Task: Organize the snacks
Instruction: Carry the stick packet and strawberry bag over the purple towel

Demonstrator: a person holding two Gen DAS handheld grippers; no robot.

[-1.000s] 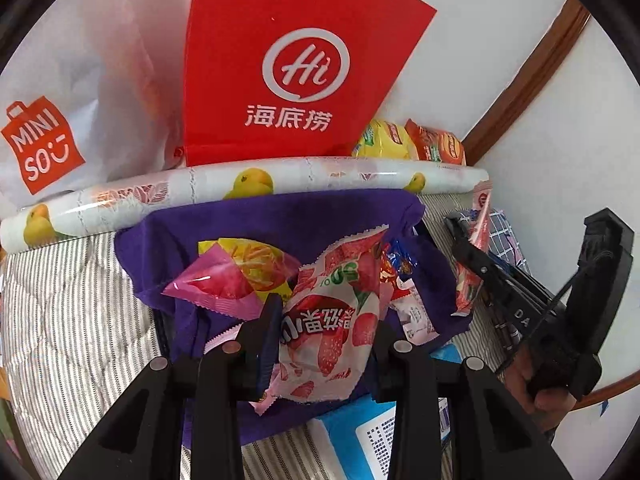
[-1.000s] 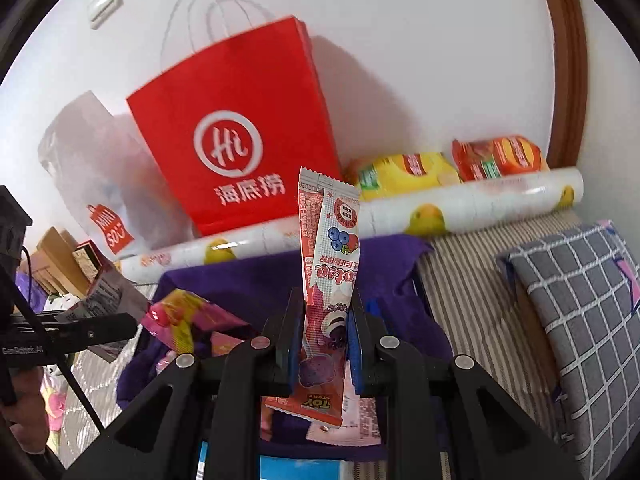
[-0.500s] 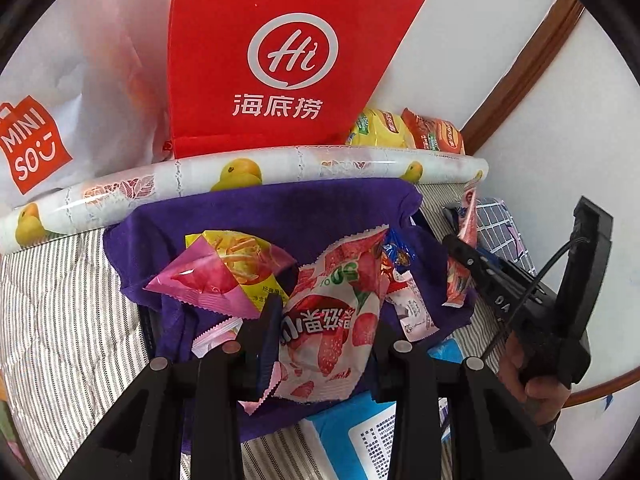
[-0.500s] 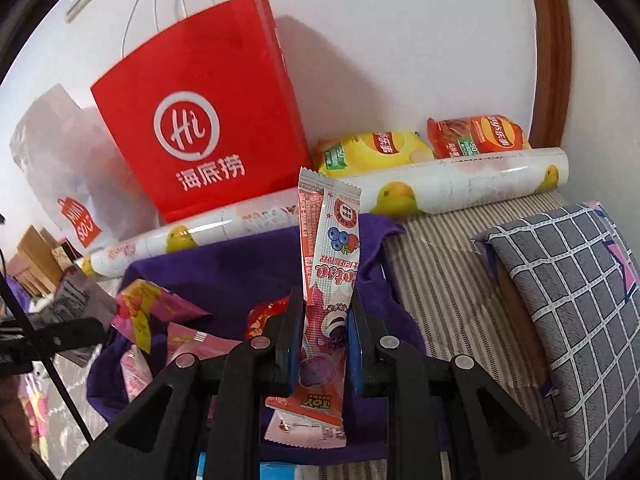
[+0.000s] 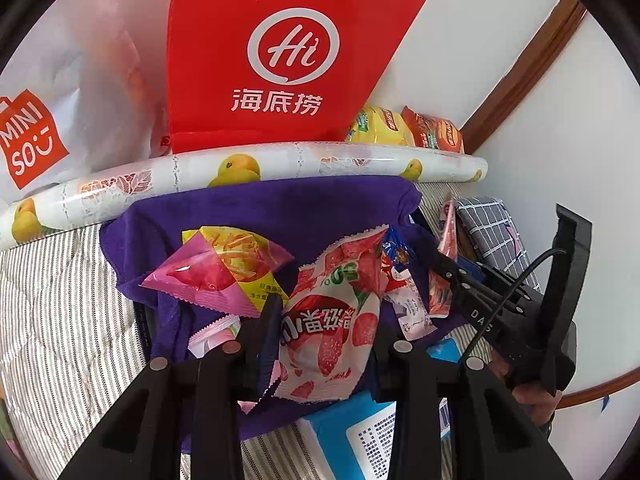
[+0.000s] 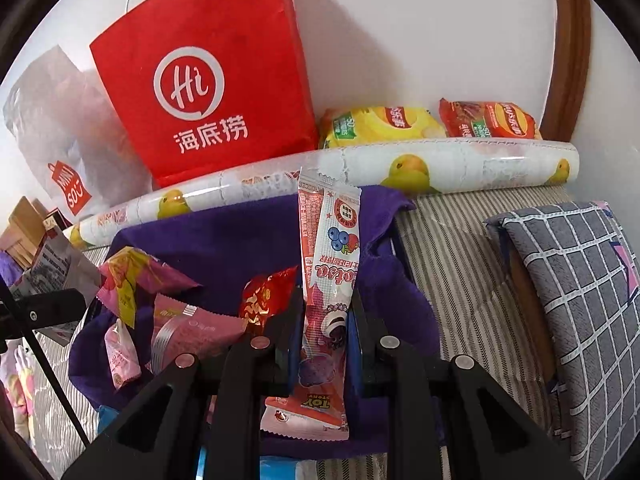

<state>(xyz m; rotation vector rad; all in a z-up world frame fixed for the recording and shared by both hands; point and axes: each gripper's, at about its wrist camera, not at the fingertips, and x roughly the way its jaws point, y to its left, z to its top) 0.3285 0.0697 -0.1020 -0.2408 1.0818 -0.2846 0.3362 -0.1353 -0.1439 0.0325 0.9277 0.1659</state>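
My left gripper is shut on a red and white strawberry candy bag, held over a purple cloth that lines a bin. My right gripper is shut on a long pink stick snack packet that stands upright over the same purple cloth. On the cloth lie a pink and yellow chip pouch, a red wrapper and pink packets. The right gripper also shows in the left wrist view at the right.
A red paper bag and a white Miniso bag stand against the wall behind a duck-print roll. Yellow and orange chip bags lie behind the roll. A grey checked pillow lies right. A blue box lies near me.
Both grippers have moved forward and down toward the purple cloth, each still holding its packet. The red bag and roll appear closer.
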